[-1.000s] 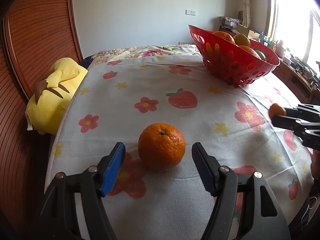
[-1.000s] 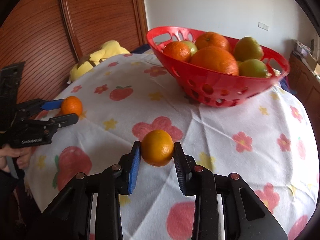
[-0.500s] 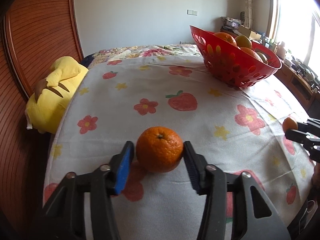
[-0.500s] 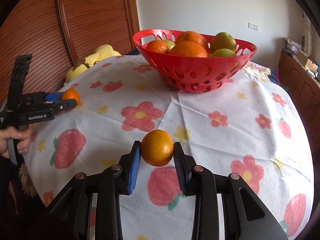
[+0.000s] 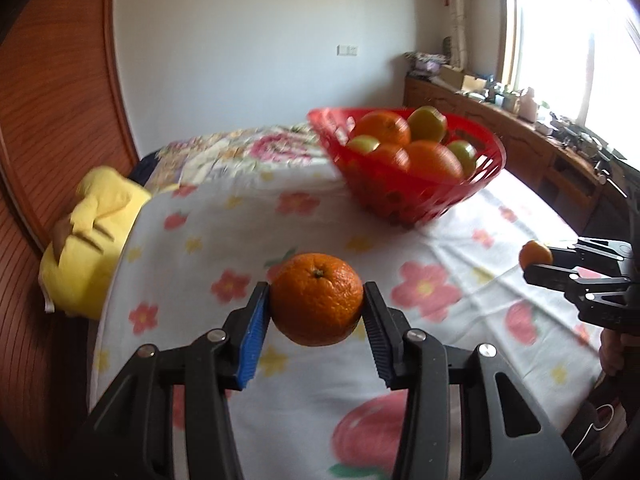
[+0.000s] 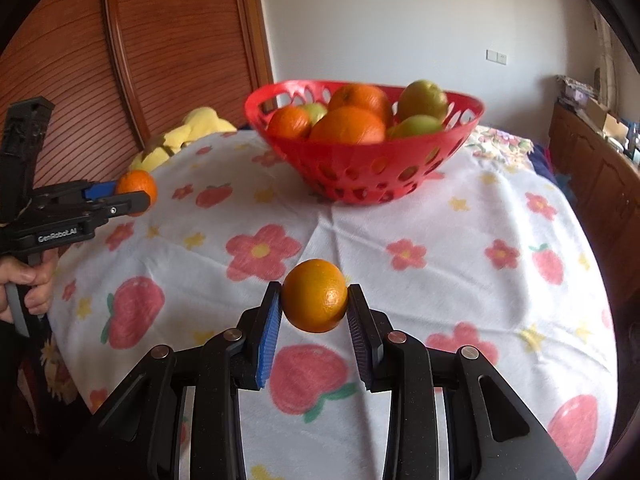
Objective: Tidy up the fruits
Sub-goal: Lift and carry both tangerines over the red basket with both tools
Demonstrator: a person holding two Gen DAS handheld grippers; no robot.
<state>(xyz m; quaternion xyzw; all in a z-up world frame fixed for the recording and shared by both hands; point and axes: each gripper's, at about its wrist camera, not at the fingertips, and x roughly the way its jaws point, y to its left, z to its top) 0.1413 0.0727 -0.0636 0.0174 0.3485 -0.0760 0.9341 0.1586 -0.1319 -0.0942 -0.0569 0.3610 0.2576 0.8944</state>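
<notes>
Two oranges in hand: I'm pinching one orange (image 5: 316,299) in L gripper (image 5: 315,312), a smaller orange (image 6: 314,296) in R gripper (image 6: 313,312), both lifted off cloth (image 6: 440,240). Basket (image 6: 372,176) sitting at 12 o'clock, already holding several fruits. Both drops not yet done.

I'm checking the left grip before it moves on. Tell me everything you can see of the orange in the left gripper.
The orange is round, deep orange, with pebbled skin and a small dark stem scar facing up toward the camera. It sits clamped at its sides between the left gripper's ribbed pads, lifted clear of the flowered cloth, apart from the red basket beyond.
</notes>
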